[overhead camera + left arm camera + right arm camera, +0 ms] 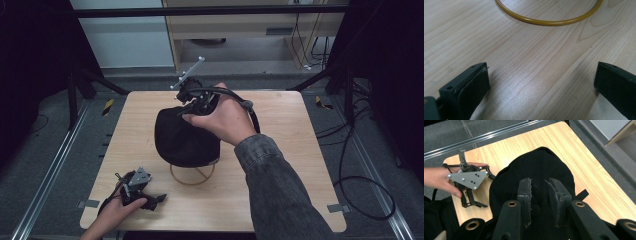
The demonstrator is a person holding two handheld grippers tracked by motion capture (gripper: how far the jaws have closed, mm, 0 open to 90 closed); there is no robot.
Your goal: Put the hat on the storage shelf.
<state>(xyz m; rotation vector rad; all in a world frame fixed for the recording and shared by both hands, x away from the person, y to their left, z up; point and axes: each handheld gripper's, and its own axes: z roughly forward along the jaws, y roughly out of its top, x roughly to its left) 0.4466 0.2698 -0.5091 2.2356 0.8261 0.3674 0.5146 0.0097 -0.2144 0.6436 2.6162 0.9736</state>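
High view | wooden table (pale grain) | grey floor

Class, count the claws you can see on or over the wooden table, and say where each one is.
2. The left claw rests near the table's front-left corner, jaws apart. The right claw sits atop the black cap mid-table, pinching its fabric.

A grey denim sleeve covers the right forearm; each black gripper trails a black cable.
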